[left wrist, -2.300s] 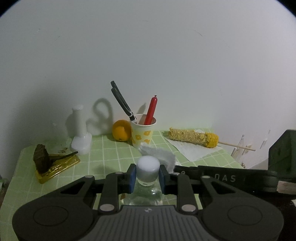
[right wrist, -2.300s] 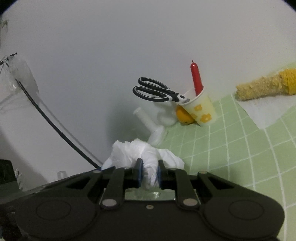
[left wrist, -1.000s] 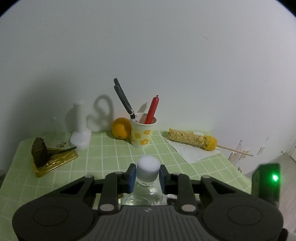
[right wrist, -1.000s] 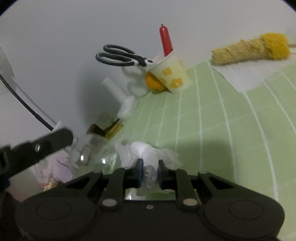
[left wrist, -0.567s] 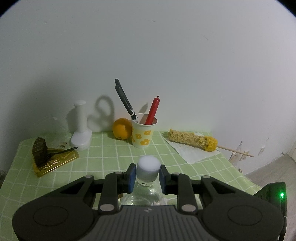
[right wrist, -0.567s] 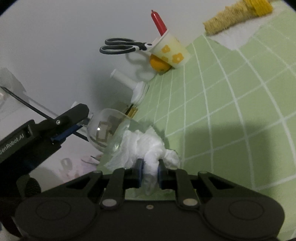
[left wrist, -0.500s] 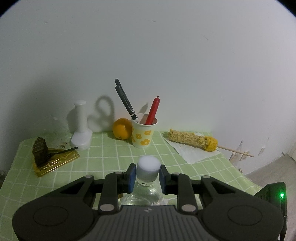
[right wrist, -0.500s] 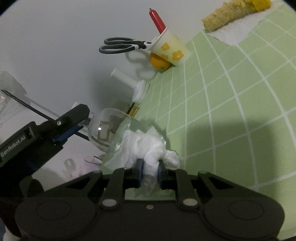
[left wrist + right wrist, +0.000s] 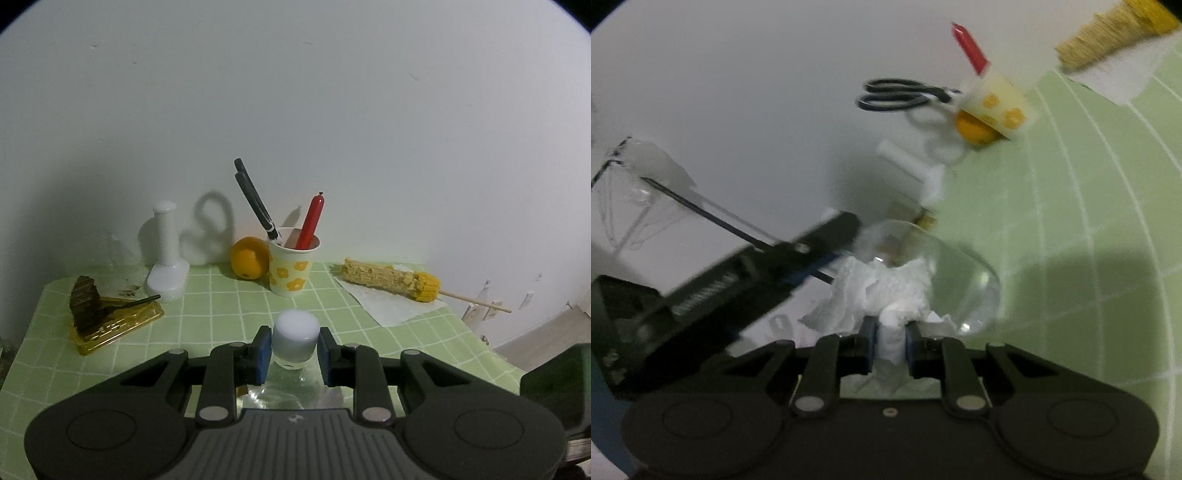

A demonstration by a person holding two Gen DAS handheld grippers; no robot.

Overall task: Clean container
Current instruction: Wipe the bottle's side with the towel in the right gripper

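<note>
With the left gripper [image 9: 294, 350] clenched on the clear bottle's [image 9: 964, 280] white cap [image 9: 295, 338], the right gripper [image 9: 891, 345], clamped on the paper wad [image 9: 882, 288], should rub the glass firmly.

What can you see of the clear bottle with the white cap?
The clear rounded bottle with the white cap looks like transparent plastic or glass; no contents are discernible. The left gripper is shut on its cap, holding it above the green checked tablecloth. In the right wrist view, its rounded body is touched by the crumpled white paper towel clamped in the right gripper.
</note>
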